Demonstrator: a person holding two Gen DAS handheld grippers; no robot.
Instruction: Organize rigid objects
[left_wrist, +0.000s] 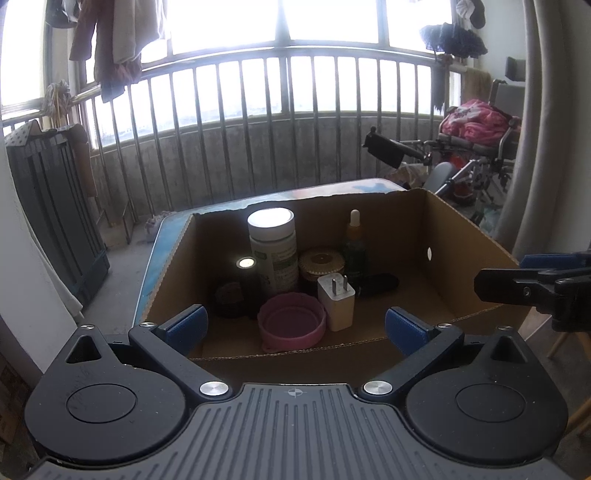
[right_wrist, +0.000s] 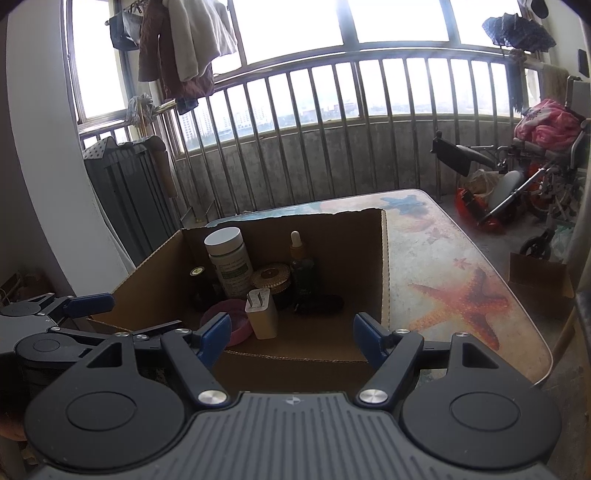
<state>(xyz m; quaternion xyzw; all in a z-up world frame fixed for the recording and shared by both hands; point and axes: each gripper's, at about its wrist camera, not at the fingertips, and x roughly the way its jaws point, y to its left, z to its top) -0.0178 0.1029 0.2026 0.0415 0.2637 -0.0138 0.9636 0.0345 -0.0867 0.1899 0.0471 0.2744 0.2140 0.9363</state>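
Cardboard box (left_wrist: 461, 236) on the starfish-print counter (right_wrist: 461, 295) holds everything: white-capped bottle (left_wrist: 273, 251), dropper bottle (left_wrist: 355, 243), gold-lidded jar (left_wrist: 322, 264), white charger plug (left_wrist: 336, 301), pink lid (left_wrist: 291, 321) and a dark item lying behind. Both tools hang at the near edge, left tool (left_wrist: 293, 325) and right tool (right_wrist: 291, 332) each spread wide with nothing between the jaws. Charger looks light and hard, probably easiest pinched across its flat sides, away from the prongs. Dropper bottle is likely glass, slick and tippy, so grip the body low. Pink lid seems thin; take its rim.
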